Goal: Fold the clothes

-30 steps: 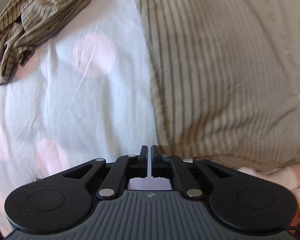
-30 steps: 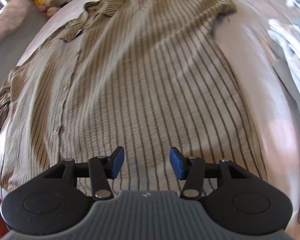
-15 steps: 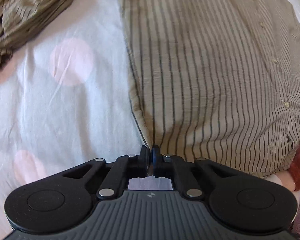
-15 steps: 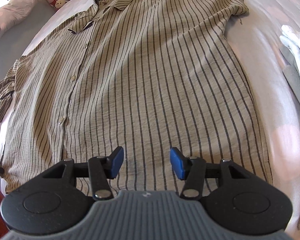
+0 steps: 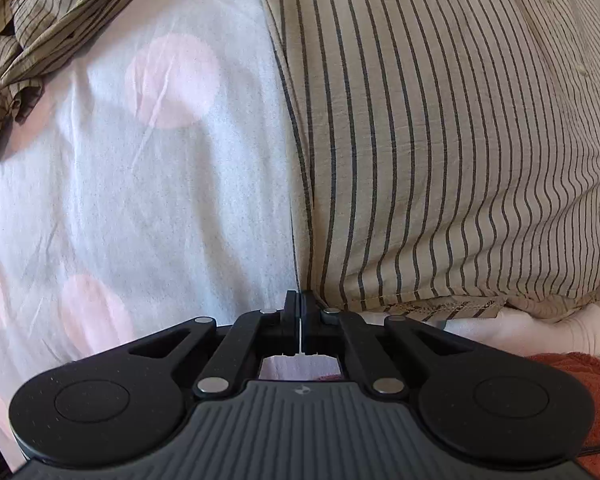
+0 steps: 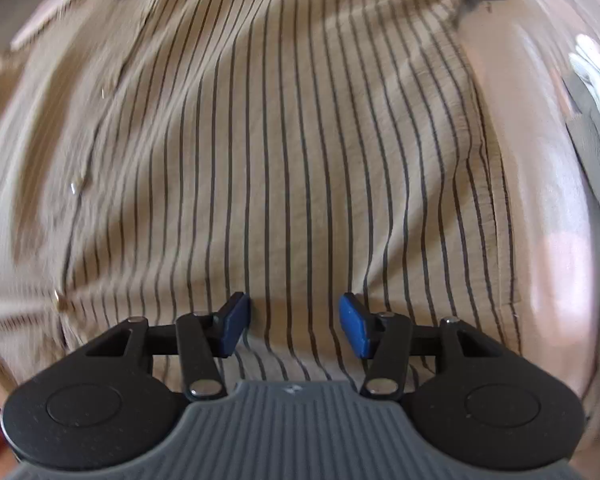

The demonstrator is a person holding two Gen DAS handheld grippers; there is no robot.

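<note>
Crinkly striped shirt (image 5: 440, 140) lies flat; left gripper (image 5: 301, 300) pressed together at its corner, right gripper (image 6: 294, 320) spread above it.

White pink-dotted bedsheet (image 5: 148, 208) carries the flat striped shirt (image 5: 440, 140).

We see the shirt (image 5: 440, 140) spread flat on the bedsheet (image 5: 140, 200), its bunched sleeve (image 5: 40, 20) lying far left, apart from its left edge.

1. The shirt (image 5: 440, 140) is showing beige with thin dark stripes (pale buttons).
2. The sheet (image 5: 140, 200) beside the shirt is showing white with pink dots.
3. The right gripper's pads (image 6: 354, 324) are showing blue.
</note>
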